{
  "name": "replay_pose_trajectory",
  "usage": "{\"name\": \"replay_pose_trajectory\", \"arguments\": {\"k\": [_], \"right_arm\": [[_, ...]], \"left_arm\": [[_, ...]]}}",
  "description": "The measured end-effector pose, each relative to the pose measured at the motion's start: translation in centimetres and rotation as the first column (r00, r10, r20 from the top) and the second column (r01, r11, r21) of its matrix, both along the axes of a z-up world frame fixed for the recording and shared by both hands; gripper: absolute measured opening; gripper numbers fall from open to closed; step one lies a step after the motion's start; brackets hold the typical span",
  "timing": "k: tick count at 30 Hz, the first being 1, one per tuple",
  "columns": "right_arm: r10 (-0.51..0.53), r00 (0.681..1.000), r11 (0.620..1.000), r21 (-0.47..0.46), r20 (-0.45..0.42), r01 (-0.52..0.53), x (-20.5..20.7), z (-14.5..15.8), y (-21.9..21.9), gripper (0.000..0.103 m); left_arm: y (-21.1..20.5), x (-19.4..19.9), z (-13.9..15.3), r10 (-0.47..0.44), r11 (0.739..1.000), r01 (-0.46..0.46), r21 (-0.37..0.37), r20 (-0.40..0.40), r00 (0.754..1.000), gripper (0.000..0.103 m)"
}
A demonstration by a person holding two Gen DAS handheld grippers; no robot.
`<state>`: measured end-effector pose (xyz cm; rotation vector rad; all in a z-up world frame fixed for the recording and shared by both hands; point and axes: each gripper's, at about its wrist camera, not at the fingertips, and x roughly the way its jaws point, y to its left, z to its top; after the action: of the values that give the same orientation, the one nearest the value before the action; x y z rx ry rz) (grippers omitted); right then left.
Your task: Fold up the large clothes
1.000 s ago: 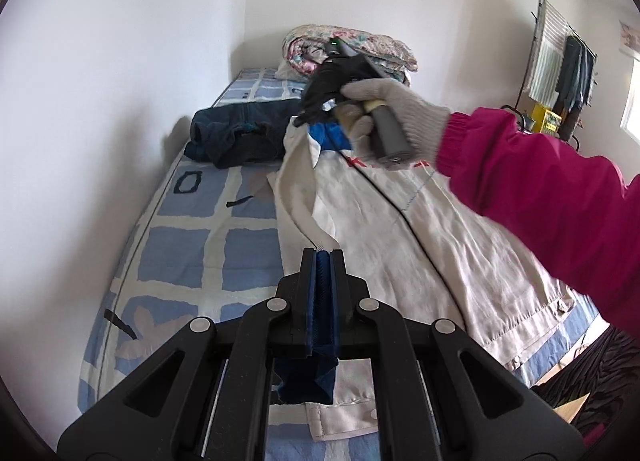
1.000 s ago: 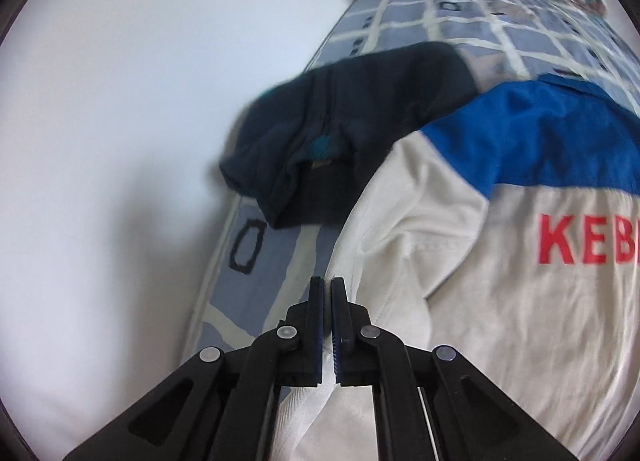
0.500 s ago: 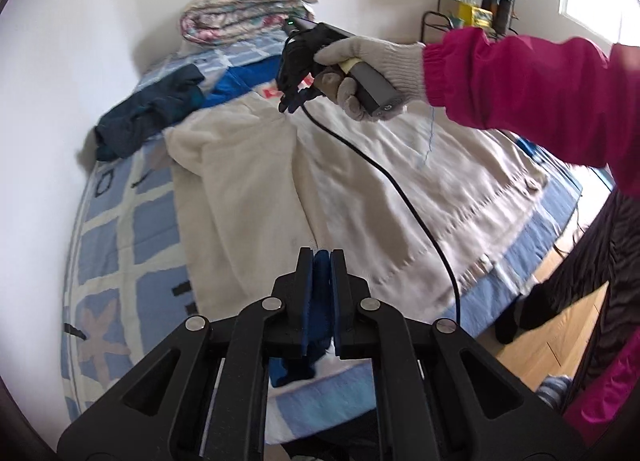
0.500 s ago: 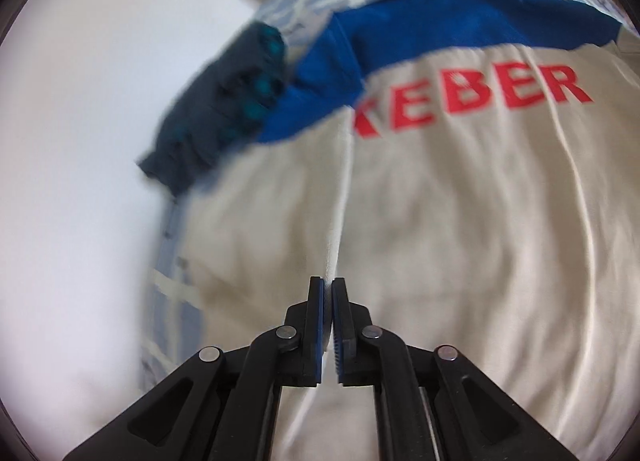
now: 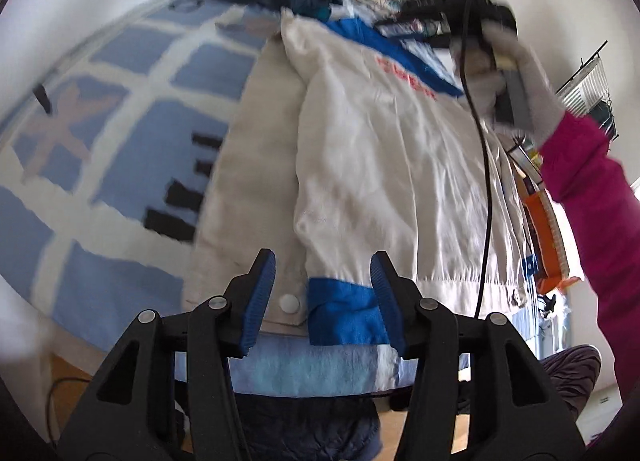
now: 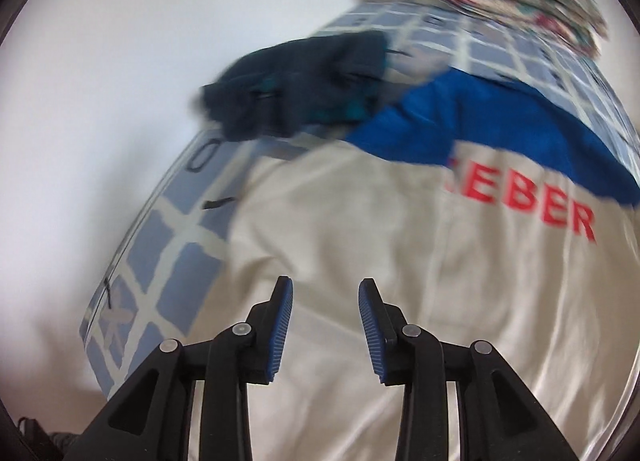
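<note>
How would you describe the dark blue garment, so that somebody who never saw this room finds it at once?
Start at the bed with the blue-and-white checked sheet. A big cream jacket lies across it. Just beyond the jacket's blue shoulder, close to the wall, sits the dark blue garment: crumpled in a heap, and the only dark thing there.

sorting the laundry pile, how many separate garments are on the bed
2. The cream jacket with blue yoke and red lettering is spread over the bed's near half; a dark navy garment lies crumpled beyond it by the wall. More may be hidden outside the views.
</note>
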<state>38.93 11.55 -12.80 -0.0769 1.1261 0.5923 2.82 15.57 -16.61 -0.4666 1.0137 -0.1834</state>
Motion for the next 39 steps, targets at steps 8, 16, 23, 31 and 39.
{"name": "replay_pose_trajectory", "arguments": {"k": [8, 16, 23, 31, 39], "right_arm": [[0.11, 0.994, 0.987, -0.117, 0.01, -0.108, 0.8, -2.6, 9.6, 0.042], [0.131, 0.991, 0.954, -0.275, 0.027, -0.119, 2.2, -6.1, 14.4, 0.042], [0.104, 0.994, 0.939, -0.333, 0.042, -0.084, 2.7, -7.4, 14.0, 0.003], [-0.047, 0.999, 0.993, -0.104, 0.02, 0.049, 4.4, -3.8, 10.9, 0.0], [-0.002, 1.0, 0.994, -0.113, -0.001, 0.002, 4.3, -7.4, 15.2, 0.003]], "left_arm": [[-1.7, -0.2, -2.9, -0.018, 1.0, 0.016, -0.025, -0.076, 0.997, 0.036], [-1.5, -0.1, -3.5, 0.0, 0.998, -0.004, -0.067, -0.072, 0.997, 0.006], [-1.5, -1.0, -2.3, 0.014, 0.997, -0.015, -0.075, -0.022, 1.0, 0.003], [0.1, -3.0, 0.9, 0.063, 0.998, -0.061, -0.026, 0.053, 0.997, 0.002], [1.6, -2.7, -1.5, 0.134, 0.989, -0.13, 0.07, -0.058, 0.989, 0.003]]}}
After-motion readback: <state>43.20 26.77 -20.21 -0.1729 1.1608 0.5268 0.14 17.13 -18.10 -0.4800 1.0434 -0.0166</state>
